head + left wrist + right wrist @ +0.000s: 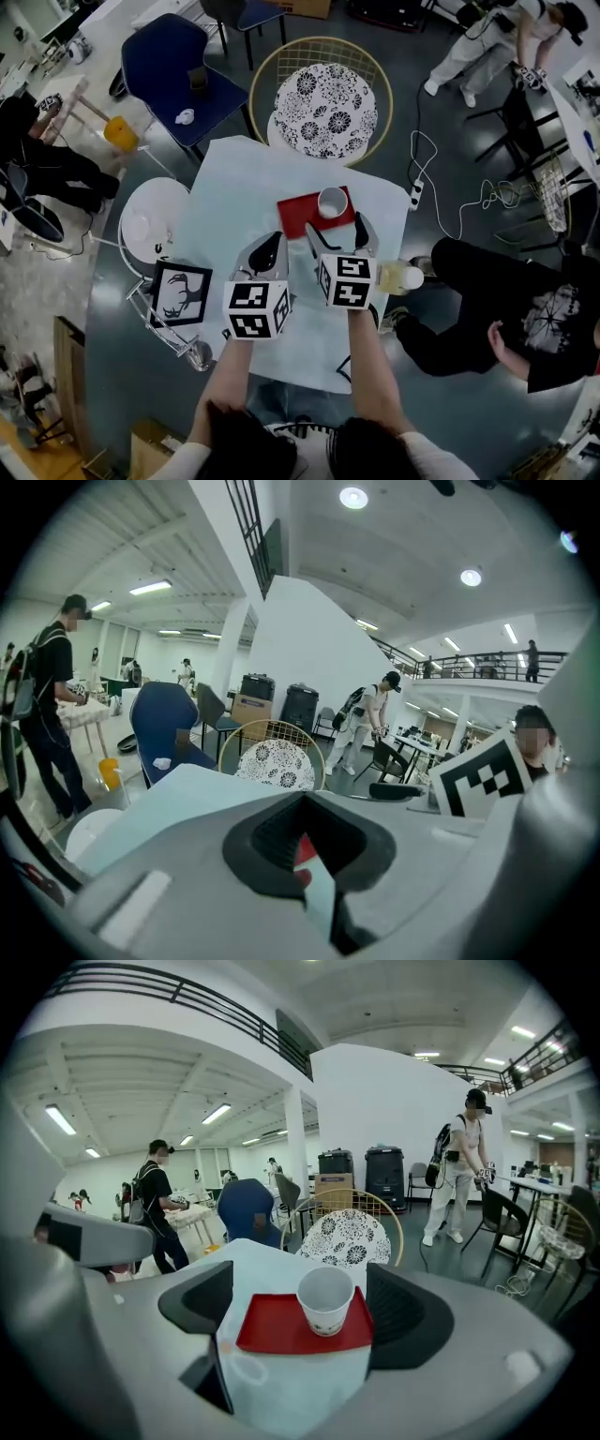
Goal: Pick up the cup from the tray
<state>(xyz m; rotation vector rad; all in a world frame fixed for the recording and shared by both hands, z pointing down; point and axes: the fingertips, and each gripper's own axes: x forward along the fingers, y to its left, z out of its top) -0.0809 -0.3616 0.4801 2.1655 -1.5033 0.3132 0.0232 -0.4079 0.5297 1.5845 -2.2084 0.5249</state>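
A white paper cup (332,202) stands upright at the right end of a red tray (302,217) on the pale blue table (234,202). My right gripper (340,236) is open just short of the tray's near edge. In the right gripper view the cup (325,1300) and tray (277,1327) sit ahead between the spread fingers (405,1316), and nothing is held. My left gripper (268,251) hovers left of the tray with its jaws together. Its own view shows only a sliver of the red tray (303,852) through the slit of the left gripper (305,841).
A patterned round chair (325,108) and a blue chair (178,61) stand beyond the table. A white side table (150,220) and a framed horse picture (180,292) are on the left. A glass of yellow drink (398,277) sits by the right gripper. A person (525,309) sits at right.
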